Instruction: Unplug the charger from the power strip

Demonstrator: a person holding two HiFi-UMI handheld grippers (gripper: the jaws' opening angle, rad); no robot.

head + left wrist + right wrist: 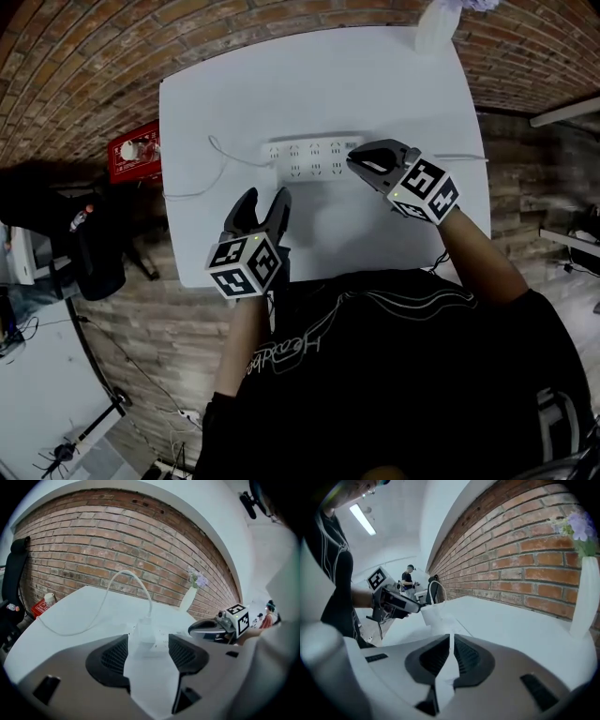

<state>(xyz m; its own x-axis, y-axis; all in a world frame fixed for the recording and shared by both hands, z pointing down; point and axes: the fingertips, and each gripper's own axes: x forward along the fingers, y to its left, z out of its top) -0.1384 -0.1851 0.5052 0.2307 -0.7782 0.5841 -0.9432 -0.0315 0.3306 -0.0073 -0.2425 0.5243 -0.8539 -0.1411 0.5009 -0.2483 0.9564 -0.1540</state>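
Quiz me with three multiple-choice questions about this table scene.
1. In the head view, where on the strip is the charger plugged? A left end; B middle; C right end
2. What colour are the flowers? A red; B purple; C yellow
3. How is the left claw? A open, empty; B shut on the charger; C shut on the strip

Answers: 1 A, its cable leaves that end; 2 B, lilac blooms top the vase; 3 A, its jaws stand apart, touching nothing.
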